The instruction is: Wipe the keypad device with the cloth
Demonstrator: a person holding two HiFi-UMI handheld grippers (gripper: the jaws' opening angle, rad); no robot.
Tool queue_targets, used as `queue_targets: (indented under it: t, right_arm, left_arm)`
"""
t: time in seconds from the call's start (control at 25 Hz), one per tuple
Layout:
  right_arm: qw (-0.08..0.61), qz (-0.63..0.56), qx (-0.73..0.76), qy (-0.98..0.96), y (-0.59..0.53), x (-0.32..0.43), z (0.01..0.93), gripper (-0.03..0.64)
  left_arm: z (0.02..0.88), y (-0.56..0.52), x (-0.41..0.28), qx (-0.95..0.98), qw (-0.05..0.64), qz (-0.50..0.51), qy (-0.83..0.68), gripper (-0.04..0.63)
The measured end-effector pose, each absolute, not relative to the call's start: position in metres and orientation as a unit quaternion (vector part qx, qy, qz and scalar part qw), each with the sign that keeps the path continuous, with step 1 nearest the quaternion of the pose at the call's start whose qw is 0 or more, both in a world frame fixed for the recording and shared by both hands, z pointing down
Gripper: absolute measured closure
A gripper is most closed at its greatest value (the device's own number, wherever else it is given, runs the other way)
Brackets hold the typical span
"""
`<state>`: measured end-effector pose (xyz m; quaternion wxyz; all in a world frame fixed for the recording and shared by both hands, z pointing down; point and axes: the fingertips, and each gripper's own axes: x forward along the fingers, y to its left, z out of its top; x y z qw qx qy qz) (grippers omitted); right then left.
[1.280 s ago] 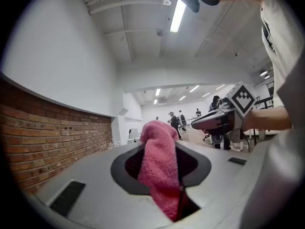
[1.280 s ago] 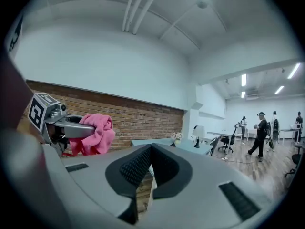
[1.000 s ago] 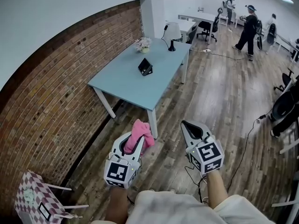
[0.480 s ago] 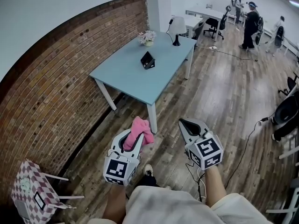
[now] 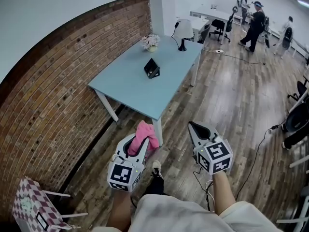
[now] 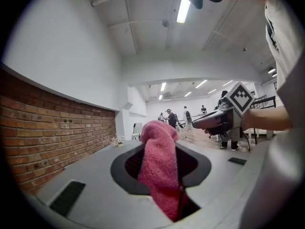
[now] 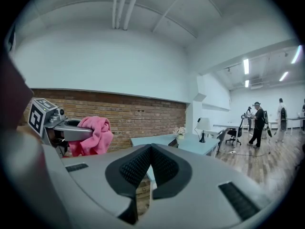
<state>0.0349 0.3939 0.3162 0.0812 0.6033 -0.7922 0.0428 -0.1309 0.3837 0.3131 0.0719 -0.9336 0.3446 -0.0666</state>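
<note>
The left gripper (image 5: 138, 146) has its jaws pinching the pink cloth (image 5: 146, 133); the fabric bunches up out of the jaw tips and droops toward the right gripper's side. The right gripper (image 5: 194, 127) has its jaws pressed together, with nothing between the pads. Both grippers are held side by side, apart from each other, above the wooden floor (image 5: 227, 105), and both point toward the light blue tabletop (image 5: 123, 88). The keypad device (image 5: 151, 68), a dark wedge-shaped unit, stands near the middle of the tabletop, ahead of both sets of jaws and well apart from them. The cloth is clear of it. Beyond the device, farther from the jaws, a small flower pot (image 5: 151, 42) and a lamp (image 5: 181, 31) stand at the far end of the tabletop. A brick wall (image 5: 58, 91) runs to the left of the left jaws.
</note>
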Motion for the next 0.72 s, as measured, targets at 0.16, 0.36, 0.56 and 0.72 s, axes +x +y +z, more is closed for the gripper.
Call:
queue_targets:
  t: [0.16, 0.36, 0.56, 0.72]
  right_arm:
    - [0.077, 0.036, 0.597, -0.798, 0.336, 0.039, 0.311, 0.609]
    - [0.073, 0.032, 0.585, -0.807, 0.268, 0.041, 0.297, 0.609]
    - [0.068, 0.042, 0.592, -0.802, 0.209, 0.05, 0.292, 0.609]
    - [0.077, 0.047, 0.599, -0.796, 0.171, 0.055, 0.295, 0.609]
  left_arm:
    - [0.311, 0.322, -0.124, -0.934, 0.077, -0.065, 0.343, 0.457]
    - [0.3, 0.247, -0.117, -0.934, 0.076, -0.065, 0.342, 0.457]
    - [0.294, 0.187, -0.111, -0.933, 0.077, -0.065, 0.345, 0.457]
    - [0.298, 0.149, -0.11, -0.933, 0.071, -0.068, 0.347, 0.457]
